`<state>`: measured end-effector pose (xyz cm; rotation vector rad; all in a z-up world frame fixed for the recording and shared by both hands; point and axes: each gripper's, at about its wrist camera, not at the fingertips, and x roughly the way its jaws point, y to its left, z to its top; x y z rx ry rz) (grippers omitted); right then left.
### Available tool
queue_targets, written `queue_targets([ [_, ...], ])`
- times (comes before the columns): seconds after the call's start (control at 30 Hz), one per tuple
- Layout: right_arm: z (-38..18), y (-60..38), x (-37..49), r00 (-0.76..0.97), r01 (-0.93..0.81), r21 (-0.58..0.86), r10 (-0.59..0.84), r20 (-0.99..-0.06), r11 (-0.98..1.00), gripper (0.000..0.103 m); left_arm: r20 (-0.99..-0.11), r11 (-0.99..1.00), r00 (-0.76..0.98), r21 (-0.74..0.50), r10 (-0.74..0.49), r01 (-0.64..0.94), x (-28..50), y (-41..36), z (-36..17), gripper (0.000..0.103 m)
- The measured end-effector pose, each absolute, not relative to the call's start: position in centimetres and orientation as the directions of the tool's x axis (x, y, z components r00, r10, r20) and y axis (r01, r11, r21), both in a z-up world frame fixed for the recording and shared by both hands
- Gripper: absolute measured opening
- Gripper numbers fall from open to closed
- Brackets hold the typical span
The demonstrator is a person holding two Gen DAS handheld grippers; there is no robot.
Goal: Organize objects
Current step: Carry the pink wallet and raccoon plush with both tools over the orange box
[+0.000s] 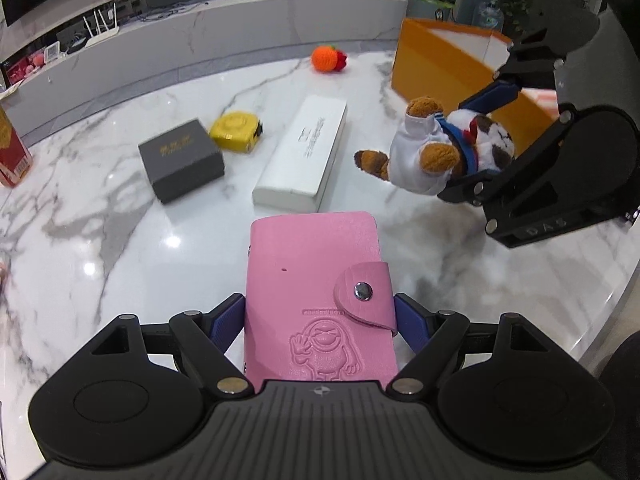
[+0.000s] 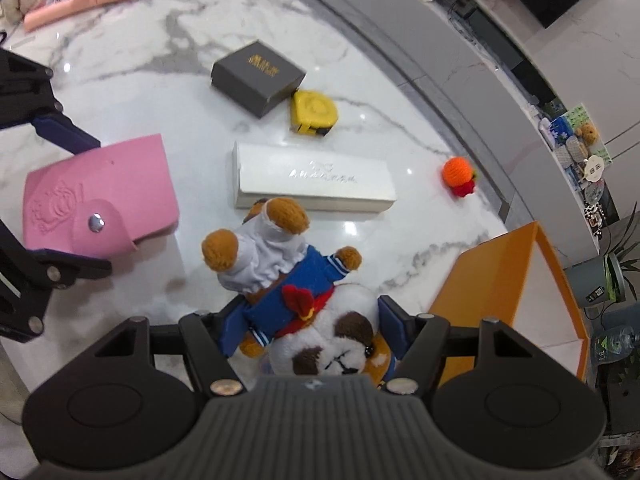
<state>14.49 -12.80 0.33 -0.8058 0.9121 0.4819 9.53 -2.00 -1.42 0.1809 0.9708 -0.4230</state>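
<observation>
**A:** Talk me through it, nearest first.

**B:** Nearest to me, my left gripper [image 1: 320,312] is clamped on the pink card wallet [image 1: 316,292], pads on its two long edges, snap flap up. It hangs above the marble table [image 1: 120,220], not touching it.

**A:** And the other one?

**B:** My right gripper [image 2: 308,324] is squeezed onto the plush dog [image 2: 288,280], around the blue sailor collar, head toward my camera, legs pointing away. It's airborne too, to the right of the wallet.

**A:** Where are they going?

**B:** My guess is the orange box [image 2: 516,292], open and just right of the dog. I'd take the dog in first, since it's closest, and release low so it doesn't bounce out. The wallet follows flat; I'd keep it level so it doesn't slip between the pads.

**A:** Anything in the way?

**B:** Farther out, the long white box [image 1: 304,152] lies on the table between us and the rest. Beyond it sit the dark grey box [image 1: 180,160] and the yellow tape measure [image 1: 236,130], nearly touching. Farthest, the orange knitted fruit [image 1: 329,58] sits alone. I'd stay high over all of them.
</observation>
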Motion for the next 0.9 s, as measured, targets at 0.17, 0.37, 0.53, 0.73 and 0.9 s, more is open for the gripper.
queue_targets([
  [0.17,2.5,-14.1,13.6,0.556,-0.663,-0.4,0.058,-0.829,0.633,0.069,-0.82,0.896,0.507,-0.018,-0.267,0.443,9.3,-3.4,0.0,0.093],
  [0.37,5.1,-15.6,12.9,0.578,-0.639,-0.387,0.083,-0.812,0.664,0.069,-0.801,0.888,0.533,0.003,-0.273,0.46,8.8,-4.8,2.1,0.093],
  [0.53,7.3,-17.3,12.6,0.605,-0.605,-0.364,0.111,-0.789,0.708,0.069,-0.78,0.888,0.557,0.002,-0.286,0.459,9.1,-5.4,3.8,0.093],
  [0.73,9.8,-20.5,12.5,0.626,-0.549,-0.31,0.137,-0.767,0.776,0.069,-0.757,0.874,0.578,0.019,-0.304,0.485,9.5,-7.3,5.6,0.093],
  [0.9,11.1,-23.9,12.9,0.641,-0.499,-0.285,0.127,-0.757,0.818,0.069,-0.74,0.855,0.586,0.027,-0.331,0.517,10.2,-9.6,6.9,0.093],
])
